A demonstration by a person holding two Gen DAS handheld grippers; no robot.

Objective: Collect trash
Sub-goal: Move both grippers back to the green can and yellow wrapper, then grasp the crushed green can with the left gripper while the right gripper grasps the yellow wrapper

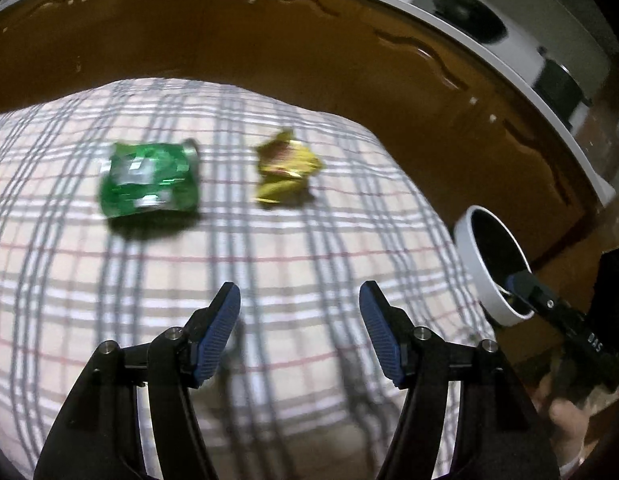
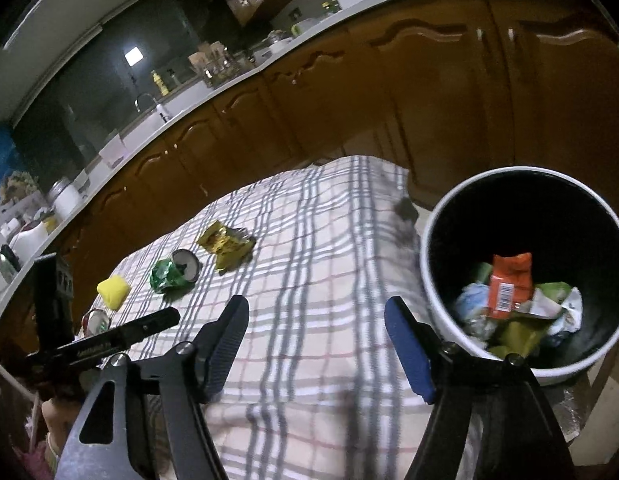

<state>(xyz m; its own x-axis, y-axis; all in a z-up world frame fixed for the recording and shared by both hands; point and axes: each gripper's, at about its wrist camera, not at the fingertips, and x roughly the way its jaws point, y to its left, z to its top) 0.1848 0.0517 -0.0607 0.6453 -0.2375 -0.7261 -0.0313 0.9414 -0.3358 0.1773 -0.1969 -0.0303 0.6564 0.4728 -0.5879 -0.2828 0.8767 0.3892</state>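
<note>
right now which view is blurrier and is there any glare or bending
Left wrist view: motion blur smears the green can and yellow wrapper; counter edge bows from fisheye. Right wrist view: sharper, bin contents readable, a bright light reflection glares in the dark window.

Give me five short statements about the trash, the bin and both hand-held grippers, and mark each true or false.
1. The left hand-held gripper is open and holds nothing. True.
2. The crushed green can lies inside the bin. False: it lies on the checked cloth.
3. The bin already holds an orange packet. True.
4. The right hand-held gripper is clamped on the yellow wrapper. False: it is open and empty.
5. The yellow wrapper lies beside the green can. True.
</note>
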